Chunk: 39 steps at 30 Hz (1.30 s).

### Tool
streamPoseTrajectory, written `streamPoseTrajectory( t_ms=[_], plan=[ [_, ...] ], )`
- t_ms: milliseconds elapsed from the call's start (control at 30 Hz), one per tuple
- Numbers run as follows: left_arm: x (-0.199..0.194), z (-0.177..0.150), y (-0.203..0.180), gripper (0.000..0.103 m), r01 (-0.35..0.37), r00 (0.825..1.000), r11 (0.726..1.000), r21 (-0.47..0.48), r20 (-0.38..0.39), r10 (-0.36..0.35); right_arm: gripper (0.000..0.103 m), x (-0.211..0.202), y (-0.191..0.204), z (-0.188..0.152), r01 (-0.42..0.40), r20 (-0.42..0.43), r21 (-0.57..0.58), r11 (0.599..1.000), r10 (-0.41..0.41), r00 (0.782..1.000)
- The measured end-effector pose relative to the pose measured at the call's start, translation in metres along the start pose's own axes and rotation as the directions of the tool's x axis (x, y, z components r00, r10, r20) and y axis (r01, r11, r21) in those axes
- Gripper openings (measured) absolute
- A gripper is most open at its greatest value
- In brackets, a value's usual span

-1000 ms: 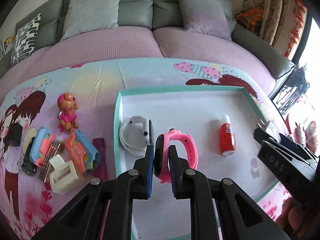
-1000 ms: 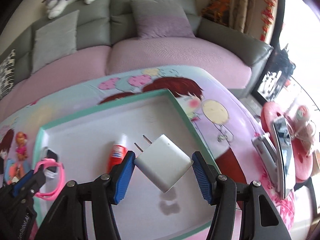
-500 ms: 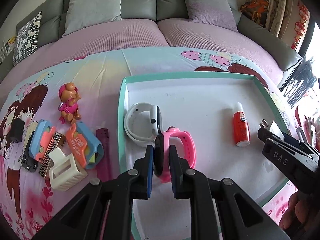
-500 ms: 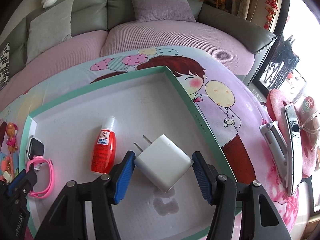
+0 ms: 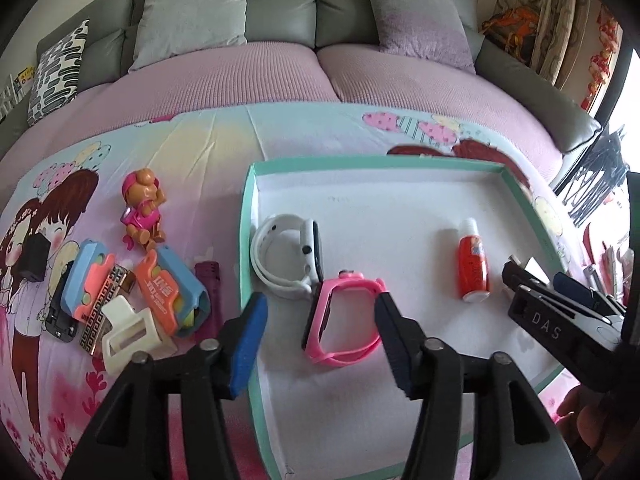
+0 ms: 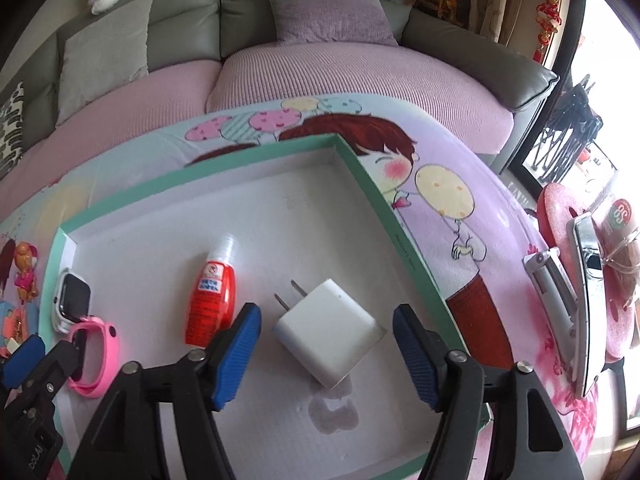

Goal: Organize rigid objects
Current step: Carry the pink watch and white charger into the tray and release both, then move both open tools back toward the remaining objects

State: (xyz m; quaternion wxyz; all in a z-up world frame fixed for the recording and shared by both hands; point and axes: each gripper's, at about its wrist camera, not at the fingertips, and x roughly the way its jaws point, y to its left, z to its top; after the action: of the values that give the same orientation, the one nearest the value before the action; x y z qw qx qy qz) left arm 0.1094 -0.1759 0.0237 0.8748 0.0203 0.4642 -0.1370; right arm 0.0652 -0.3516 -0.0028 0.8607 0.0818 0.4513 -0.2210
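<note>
A white tray with a teal rim (image 5: 246, 240) (image 6: 384, 196) lies on the cartoon-print cloth. In it lie a white smartwatch (image 5: 288, 260) (image 6: 72, 304), a pink watch (image 5: 344, 324) (image 6: 94, 352), a red bottle (image 5: 472, 268) (image 6: 212, 296) and a white plug charger (image 6: 332, 336). My left gripper (image 5: 320, 336) is open, with the pink watch lying free between its fingers. My right gripper (image 6: 326, 356) is open, with the charger resting on the tray between its fingers. The right gripper also shows in the left wrist view (image 5: 560, 312).
Left of the tray lies a pile: a pink toy figure (image 5: 142, 212), blue and orange clips (image 5: 172, 292), a cream clip (image 5: 128, 332), a dark purple piece (image 5: 208, 276). A sofa with cushions (image 5: 320, 60) stands behind. Metal items and a pink disc (image 6: 580, 280) lie to the right.
Both grippers have opened. The left let go of the pink watch and the right let go of the charger; both now rest on the tray.
</note>
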Motion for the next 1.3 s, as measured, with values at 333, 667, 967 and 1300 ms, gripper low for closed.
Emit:
streamPoseTrajectory(
  t_ms=[333, 667, 967, 1300],
  plan=[
    [-0.03, 0.009, 0.017, 0.061, -0.013, 0.992, 0.998, -0.057, 0.121, 0.02, 0.102, -0.014, 0.003, 0.005, -0.078, 0.067, 0.013, 0.997, 0.077, 0.995],
    [-0.032, 0.01, 0.048, 0.086, -0.096, 0.982, 0.984, -0.151, 0.148, 0.118, 0.103, -0.023, 0.022, 0.005, -0.15, 0.124, -0.037, 0.988, 0.154, 0.98],
    [-0.041, 0.01, 0.085, 0.086, -0.189, 0.961, 0.953, -0.236, 0.155, 0.229, 0.103, -0.025, 0.044, 0.003, -0.175, 0.12, -0.086, 0.981, 0.185, 0.975],
    [-0.051, 0.005, 0.134, 0.097, -0.171, 0.959, 0.917, -0.361, 0.155, 0.239, 0.103, -0.038, 0.084, -0.002, -0.282, 0.132, -0.148, 0.948, 0.301, 0.944]
  ],
)
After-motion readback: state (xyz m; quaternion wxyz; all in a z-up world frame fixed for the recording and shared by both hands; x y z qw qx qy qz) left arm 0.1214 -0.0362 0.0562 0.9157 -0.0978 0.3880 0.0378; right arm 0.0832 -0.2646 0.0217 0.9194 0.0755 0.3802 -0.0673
